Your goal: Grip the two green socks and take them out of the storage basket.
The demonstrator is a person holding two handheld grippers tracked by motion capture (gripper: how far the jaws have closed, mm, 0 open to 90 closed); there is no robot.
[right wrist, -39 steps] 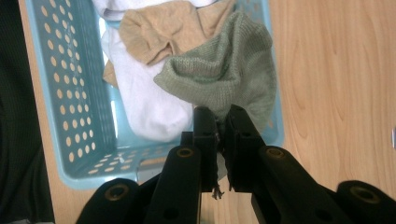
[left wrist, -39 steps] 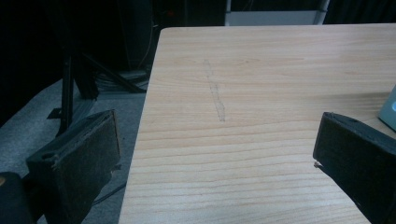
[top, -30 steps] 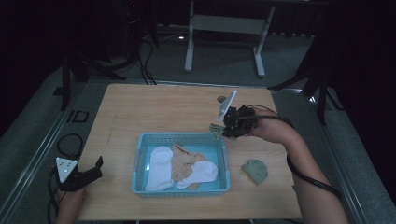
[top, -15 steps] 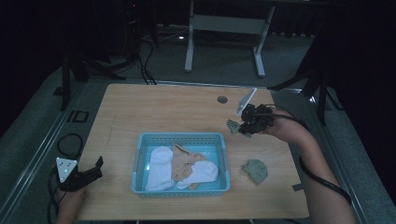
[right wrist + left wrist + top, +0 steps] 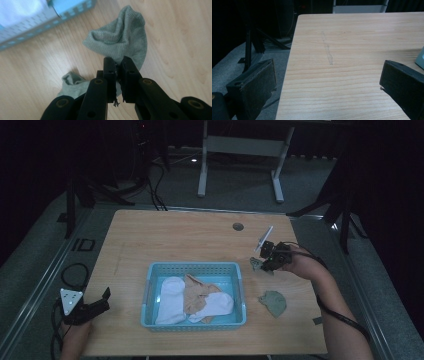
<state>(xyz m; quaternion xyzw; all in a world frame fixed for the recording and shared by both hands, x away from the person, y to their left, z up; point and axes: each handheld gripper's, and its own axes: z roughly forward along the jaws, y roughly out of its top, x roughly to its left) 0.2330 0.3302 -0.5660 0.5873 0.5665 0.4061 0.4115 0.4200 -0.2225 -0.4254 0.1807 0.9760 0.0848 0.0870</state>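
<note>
My right gripper point(image 5: 261, 263) is shut on a grey-green sock point(image 5: 256, 264), held low over the table just right of the blue basket point(image 5: 192, 266). In the right gripper view the jaws point(image 5: 118, 61) pinch that sock point(image 5: 122, 37), which bunches beyond them. A second grey-green sock point(image 5: 273, 302) lies crumpled on the table nearer the person; the second sock point(image 5: 71, 82) also lies under the jaws. The basket holds white socks point(image 5: 172, 297) and a beige sock point(image 5: 197, 292). My left gripper point(image 5: 100, 301) rests open at the table's near left corner, pads point(image 5: 257, 85) wide apart with nothing between them.
The basket's corner point(image 5: 62, 12) is at the upper left of the right gripper view. A round hole point(image 5: 238, 226) sits in the wooden table point(image 5: 175, 240) at the far side. Dark floor, cables and a white stand lie beyond the table's edges.
My right gripper has carried the grey-green sock rightward and down, from above the basket's far right corner to low over the table beside it. The left gripper has stayed put.
</note>
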